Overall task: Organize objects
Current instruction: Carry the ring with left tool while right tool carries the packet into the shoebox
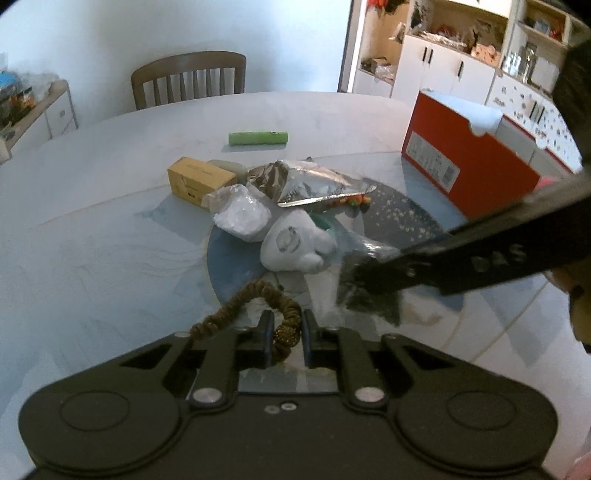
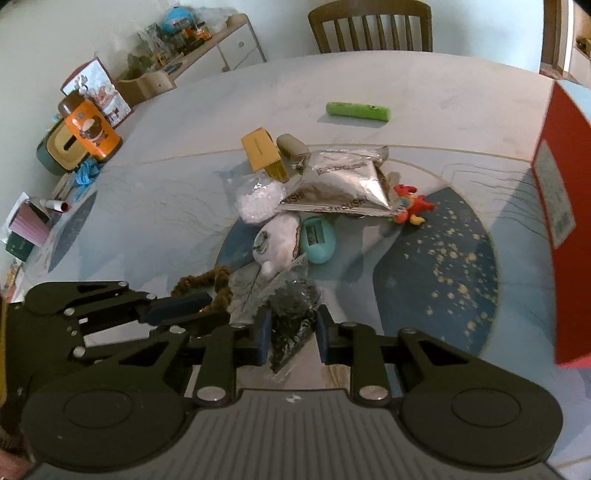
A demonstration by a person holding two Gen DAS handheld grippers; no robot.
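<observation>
A brown hair scrunchie [image 1: 286,330] loops up from the table just ahead of me, and my left gripper [image 1: 288,339] is shut on its near end. The scrunchie [image 2: 207,280] also shows in the right wrist view, beside the left gripper's fingers [image 2: 177,305]. My right gripper [image 2: 291,332] is shut on a clear bag of dark bits [image 2: 291,314]. That bag [image 1: 364,295] looks blurred in the left wrist view. Beyond both lies a pile: a white plush [image 2: 277,240], a teal sharpener [image 2: 317,240], a silver foil pouch [image 2: 343,181], a bag of white bits [image 2: 258,197] and a yellow box [image 2: 263,151].
A red shoebox [image 2: 561,206] stands at the right of the round table [image 1: 92,184]. A green tube [image 2: 357,110] lies alone farther back, before a wooden chair [image 2: 369,26]. A red toy [image 2: 408,206] peeks from under the pouch. An orange canister [image 2: 88,129] and clutter sit far left.
</observation>
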